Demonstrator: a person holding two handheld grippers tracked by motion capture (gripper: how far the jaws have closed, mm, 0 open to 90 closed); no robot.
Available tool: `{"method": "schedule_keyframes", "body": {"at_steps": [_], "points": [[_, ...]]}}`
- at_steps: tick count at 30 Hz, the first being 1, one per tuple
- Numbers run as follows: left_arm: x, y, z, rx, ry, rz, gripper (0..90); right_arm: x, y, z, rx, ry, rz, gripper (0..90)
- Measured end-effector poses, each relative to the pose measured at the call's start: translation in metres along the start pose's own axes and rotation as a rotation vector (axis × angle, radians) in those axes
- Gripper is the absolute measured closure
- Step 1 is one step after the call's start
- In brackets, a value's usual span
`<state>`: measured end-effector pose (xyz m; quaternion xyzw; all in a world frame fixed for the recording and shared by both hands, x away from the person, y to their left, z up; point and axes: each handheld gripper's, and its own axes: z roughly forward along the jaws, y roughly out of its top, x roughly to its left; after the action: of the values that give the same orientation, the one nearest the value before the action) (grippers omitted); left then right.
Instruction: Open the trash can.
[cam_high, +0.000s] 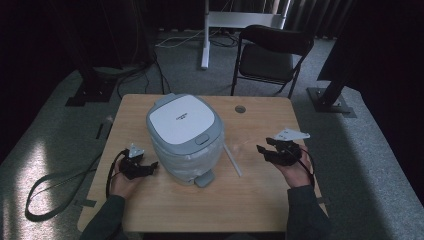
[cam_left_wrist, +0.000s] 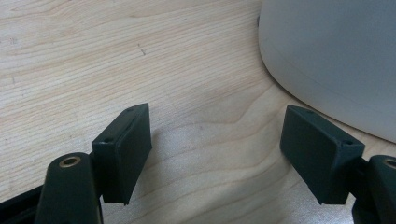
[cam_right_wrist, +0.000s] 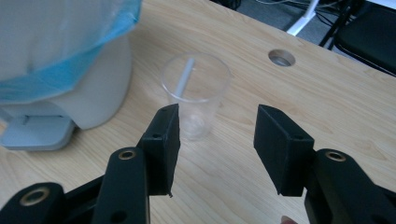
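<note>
Our right gripper (cam_right_wrist: 217, 140) hangs half-open just short of the clear cup (cam_right_wrist: 195, 93), gripping nothing. Left gripper (cam_left_wrist: 217, 149) sits wide and empty beside the bin (cam_high: 185, 137) on the bench (cam_high: 260, 200).

The bin lid (cam_high: 184, 120) carries a small dark printed mark, too small to read.

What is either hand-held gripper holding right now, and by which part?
Nothing. The left hand-held gripper stands open over bare table beside the pedal bin; the right hand-held gripper is open, short of the clear plastic cup.
</note>
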<state>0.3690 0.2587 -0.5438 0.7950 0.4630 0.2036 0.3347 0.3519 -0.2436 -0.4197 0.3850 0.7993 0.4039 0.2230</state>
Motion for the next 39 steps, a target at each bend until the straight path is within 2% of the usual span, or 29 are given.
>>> {"method": "schedule_keyframes", "body": {"at_steps": [8,18,25,39], "points": [[0.000,0.000,0.000,0.000,-0.002,0.000,25.1,0.011,0.012,-0.005,-0.017,0.040,-0.053,50.2],[0.000,0.000,0.000,0.000,-0.005,0.003,25.1,0.016,0.022,-0.010,-0.051,0.086,-0.049,54.8],[0.000,0.000,0.000,0.000,-0.005,0.003,25.1,0.018,0.028,-0.011,-0.058,0.091,-0.062,52.5],[0.000,0.000,0.000,0.001,-0.005,0.003,25.2,0.022,0.039,-0.018,-0.104,0.115,-0.050,53.2]]}}
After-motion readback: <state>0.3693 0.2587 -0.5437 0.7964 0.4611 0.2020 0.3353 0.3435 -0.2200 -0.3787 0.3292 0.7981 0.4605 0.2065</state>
